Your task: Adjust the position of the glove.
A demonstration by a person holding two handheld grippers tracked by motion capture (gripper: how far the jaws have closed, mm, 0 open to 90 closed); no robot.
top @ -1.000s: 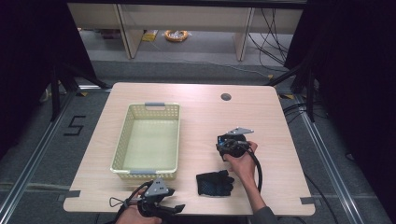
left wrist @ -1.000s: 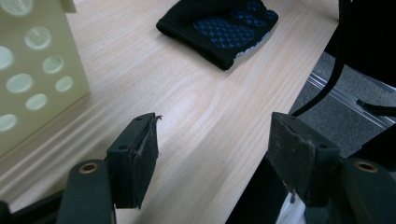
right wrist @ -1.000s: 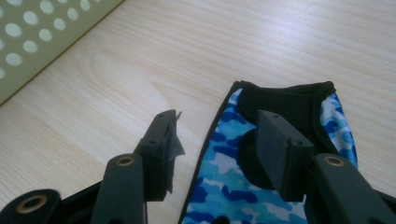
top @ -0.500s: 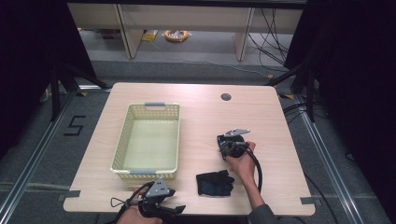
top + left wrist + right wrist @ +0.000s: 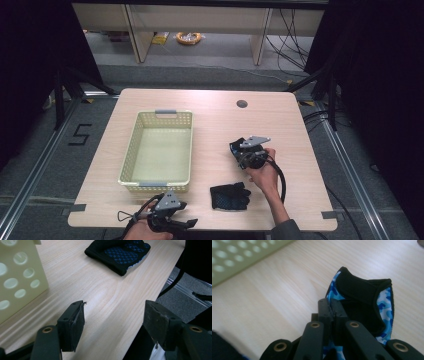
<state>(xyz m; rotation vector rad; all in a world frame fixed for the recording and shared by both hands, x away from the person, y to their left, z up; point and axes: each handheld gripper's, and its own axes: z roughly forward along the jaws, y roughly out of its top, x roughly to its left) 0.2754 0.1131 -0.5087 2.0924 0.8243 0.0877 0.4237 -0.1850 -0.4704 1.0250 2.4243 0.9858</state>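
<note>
A blue camouflage glove point(image 5: 384, 302) with a black cuff lies on the wooden table point(image 5: 215, 110), right of centre, and my right gripper point(image 5: 331, 305) is shut on its edge. In the high view the right gripper point(image 5: 240, 150) sits over that glove point(image 5: 234, 145), held by a hand. A black glove point(image 5: 229, 196) with a blue dotted palm lies flat near the front edge, apart from both grippers. My left gripper point(image 5: 187, 223) is at the front edge, jaws wide open and empty. In the left gripper view the left gripper point(image 5: 113, 320) points toward the black glove point(image 5: 120, 252).
A pale yellow perforated basket point(image 5: 131, 150) stands empty on the left half of the table, its corner point(image 5: 17, 277) close to my left gripper. A dark round grommet point(image 5: 242, 104) marks the far side. Cables trail from both grippers.
</note>
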